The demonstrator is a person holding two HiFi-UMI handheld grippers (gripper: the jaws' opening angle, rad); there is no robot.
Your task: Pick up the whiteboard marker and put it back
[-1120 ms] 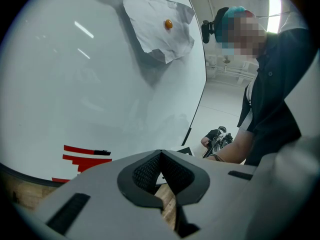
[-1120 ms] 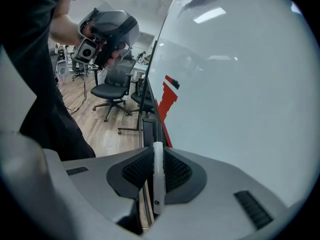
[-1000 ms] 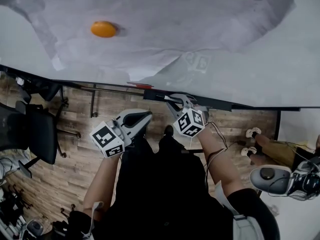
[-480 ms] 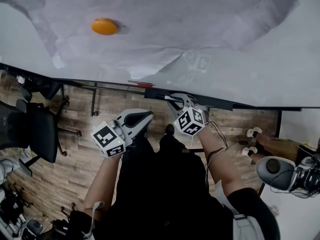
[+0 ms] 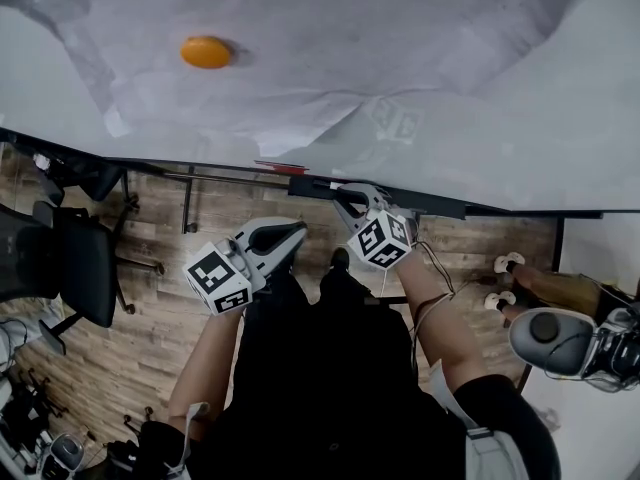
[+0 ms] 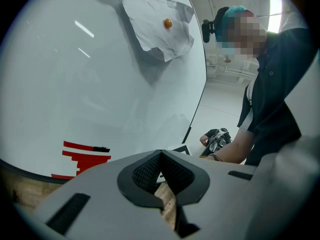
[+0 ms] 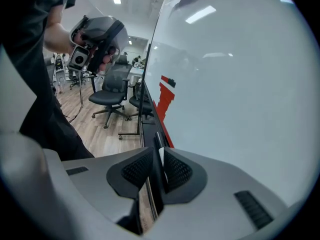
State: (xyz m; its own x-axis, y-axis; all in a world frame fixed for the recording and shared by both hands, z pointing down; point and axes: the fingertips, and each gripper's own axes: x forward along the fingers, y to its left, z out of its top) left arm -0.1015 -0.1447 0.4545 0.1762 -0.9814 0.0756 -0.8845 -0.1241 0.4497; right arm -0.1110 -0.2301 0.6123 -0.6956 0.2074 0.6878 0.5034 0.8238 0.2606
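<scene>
The whiteboard marker, thin and black with a white end, lies along the black tray under the whiteboard. My right gripper reaches down to that tray and is shut on the marker; in the right gripper view both pads press its sides. My left gripper hangs lower and to the left, away from the board and above the wooden floor, shut with nothing in it. Its pads meet at the tip.
A crumpled paper sheet is pinned to the board by an orange magnet. Red marks sit at the board's lower edge. Office chairs stand at left. Another person's arm and a grey device are at right.
Both grippers stay almost still at the tray. The grey device at lower right shifts slightly.
</scene>
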